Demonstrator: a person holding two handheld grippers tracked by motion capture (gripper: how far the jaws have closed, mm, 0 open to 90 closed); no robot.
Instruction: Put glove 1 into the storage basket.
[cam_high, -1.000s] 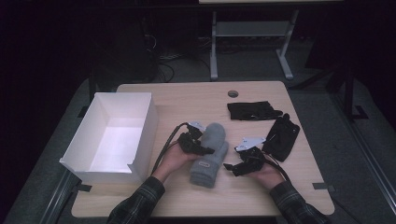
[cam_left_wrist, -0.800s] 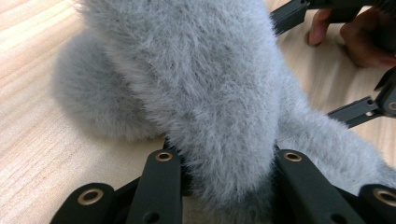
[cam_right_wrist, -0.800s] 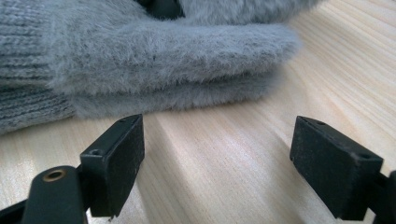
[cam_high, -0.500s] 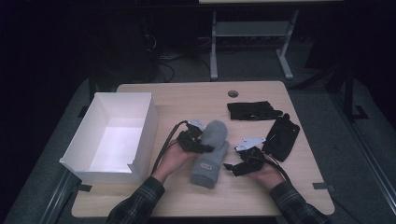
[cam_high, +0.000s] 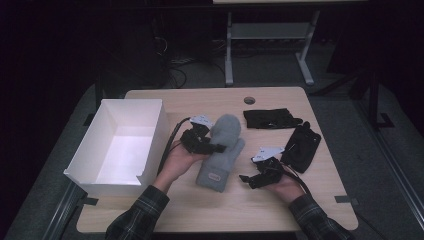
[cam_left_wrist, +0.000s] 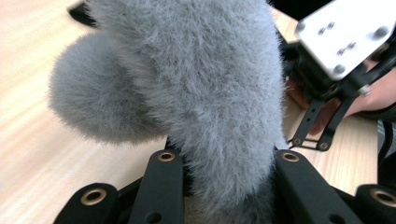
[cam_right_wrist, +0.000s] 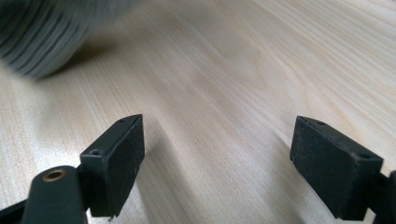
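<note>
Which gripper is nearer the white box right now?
Left. The left gripper, clamped on the grey mitten, sits just right of the white box; the right gripper hovers beyond the mitten.

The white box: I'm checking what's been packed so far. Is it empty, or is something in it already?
Empty. The high view shows the white box with a bare white floor and nothing inside.
</note>
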